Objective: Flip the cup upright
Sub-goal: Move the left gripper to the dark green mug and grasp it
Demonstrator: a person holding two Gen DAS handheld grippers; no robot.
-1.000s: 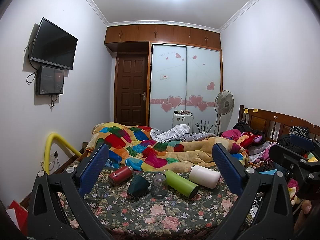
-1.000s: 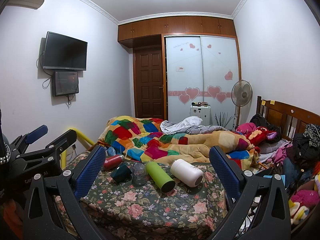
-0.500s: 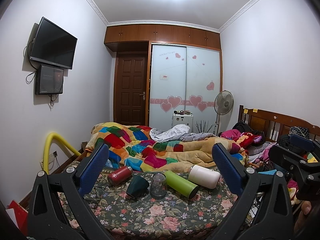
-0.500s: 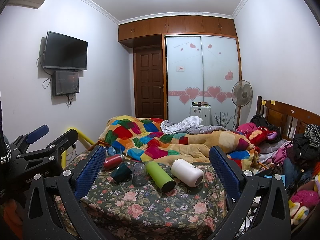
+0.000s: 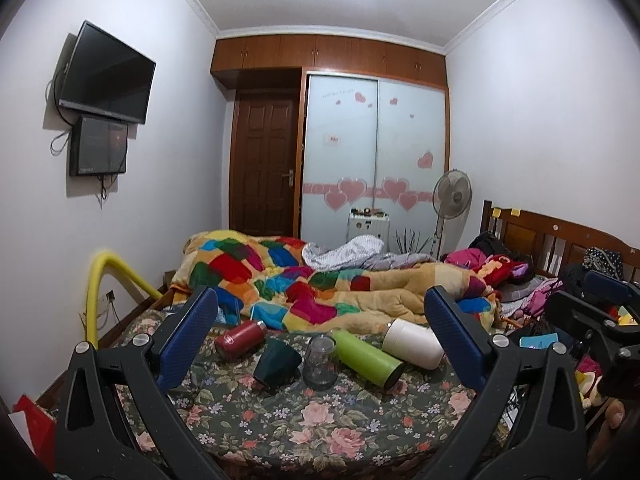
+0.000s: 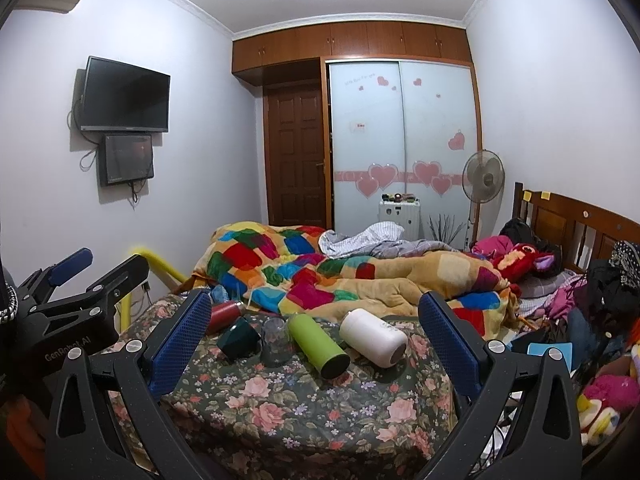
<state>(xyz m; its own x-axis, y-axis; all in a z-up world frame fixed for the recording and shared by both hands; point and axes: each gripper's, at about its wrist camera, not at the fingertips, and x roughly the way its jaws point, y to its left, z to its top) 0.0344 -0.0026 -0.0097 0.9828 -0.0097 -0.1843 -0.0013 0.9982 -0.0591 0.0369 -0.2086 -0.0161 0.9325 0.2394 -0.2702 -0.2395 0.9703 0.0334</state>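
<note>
Several cups lie in a row on the floral bedspread (image 5: pixel 280 432): a red bottle (image 5: pixel 240 338) on its side, a dark green cup (image 5: pixel 277 363) tipped over, a clear glass (image 5: pixel 319 362) standing mouth down, a lime green tumbler (image 5: pixel 368 353) and a white tumbler (image 5: pixel 413 343) on their sides. The same row shows in the right wrist view: red bottle (image 6: pixel 226 314), dark cup (image 6: pixel 239 338), glass (image 6: pixel 275 341), green tumbler (image 6: pixel 318 345), white tumbler (image 6: pixel 373 337). My left gripper (image 5: pixel 320 340) is open and empty, held back from the row. My right gripper (image 6: pixel 316 340) is open and empty, likewise.
A patchwork quilt (image 5: pixel 304 280) is heaped just behind the cups. A yellow rail (image 5: pixel 100 280) stands at the left bed edge. Clothes and toys (image 6: pixel 580 300) pile at the right by the wooden headboard (image 6: pixel 580 220). The left gripper's body (image 6: pixel 68 304) shows at left in the right wrist view.
</note>
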